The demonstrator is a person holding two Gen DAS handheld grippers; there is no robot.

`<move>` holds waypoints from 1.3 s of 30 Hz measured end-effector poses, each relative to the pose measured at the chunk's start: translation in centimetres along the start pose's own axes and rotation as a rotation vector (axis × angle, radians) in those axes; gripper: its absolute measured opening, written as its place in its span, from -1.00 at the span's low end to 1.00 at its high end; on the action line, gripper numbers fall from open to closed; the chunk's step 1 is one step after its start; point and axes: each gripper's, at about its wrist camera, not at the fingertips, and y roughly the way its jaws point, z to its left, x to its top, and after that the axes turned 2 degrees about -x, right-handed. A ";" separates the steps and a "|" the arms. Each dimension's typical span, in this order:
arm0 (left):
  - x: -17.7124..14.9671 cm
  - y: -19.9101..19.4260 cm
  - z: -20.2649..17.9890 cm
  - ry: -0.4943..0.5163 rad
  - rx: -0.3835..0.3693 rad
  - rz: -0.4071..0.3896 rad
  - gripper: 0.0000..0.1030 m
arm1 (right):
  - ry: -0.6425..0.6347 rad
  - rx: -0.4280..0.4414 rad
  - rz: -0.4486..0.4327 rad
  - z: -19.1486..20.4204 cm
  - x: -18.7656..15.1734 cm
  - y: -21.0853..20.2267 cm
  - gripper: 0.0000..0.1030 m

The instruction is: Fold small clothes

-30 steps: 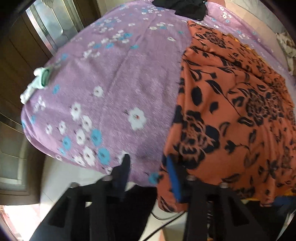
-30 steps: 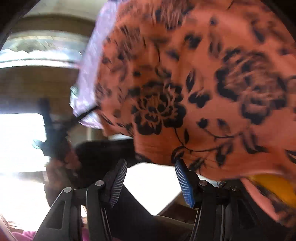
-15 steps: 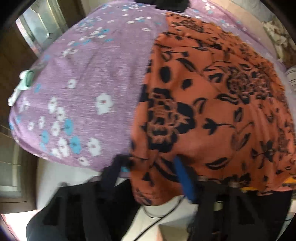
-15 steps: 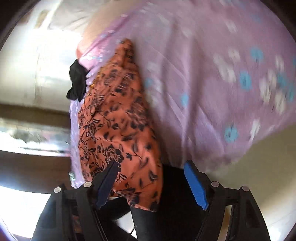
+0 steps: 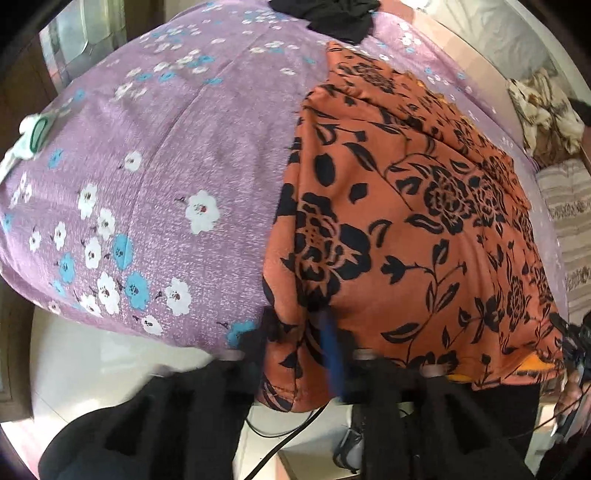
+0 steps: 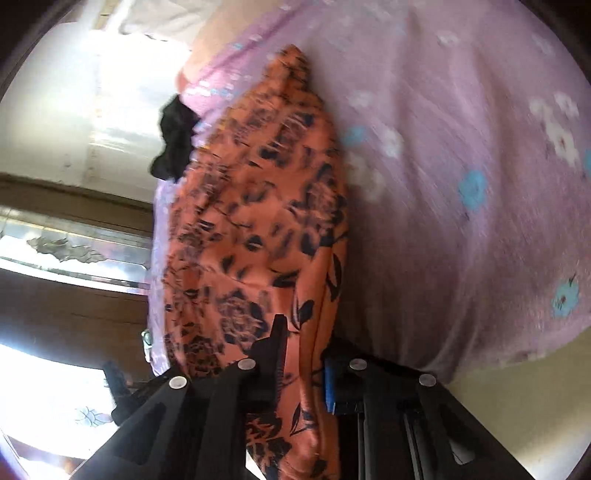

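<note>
An orange garment with black flower print (image 5: 406,221) lies spread on a purple flowered bedsheet (image 5: 166,166), its near edge hanging over the bed's edge. My left gripper (image 5: 299,332) is shut on the garment's near left corner. In the right wrist view the same garment (image 6: 251,221) runs away from me in a long strip, and my right gripper (image 6: 303,354) is shut on its near edge. The fabric hangs down between the fingers in both views.
A black piece of clothing (image 5: 332,14) lies at the far end of the bed, also in the right wrist view (image 6: 173,136). A white and green object (image 5: 29,136) sits at the bed's left edge. A brown-white cloth (image 5: 543,110) lies at the right. Pale floor and cables are below.
Both grippers have moved onto the garment's near edge and closed on it. The right gripper swung from under the cloth to the garment's other side.
</note>
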 end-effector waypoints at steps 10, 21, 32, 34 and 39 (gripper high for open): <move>0.5 0.6 0.6 0.007 -0.042 0.022 -0.84 | -0.025 -0.042 0.051 0.5 -0.4 0.8 -0.58; 3.7 -5.5 2.6 -0.042 -0.323 -0.049 -0.86 | -0.104 0.103 -0.056 4.5 2.2 -3.4 -0.86; 12.5 -7.9 -0.1 -0.037 -0.459 -0.141 -0.86 | -0.063 0.191 -0.117 6.1 7.4 -3.6 -0.86; 14.6 -7.4 -0.6 -0.029 -0.455 -0.144 -0.86 | -0.044 0.192 -0.129 6.2 9.4 -3.4 -0.86; 21.9 -6.1 -1.4 -0.031 -0.412 -0.171 -0.86 | 0.033 0.197 -0.225 6.5 16.8 -2.1 -0.86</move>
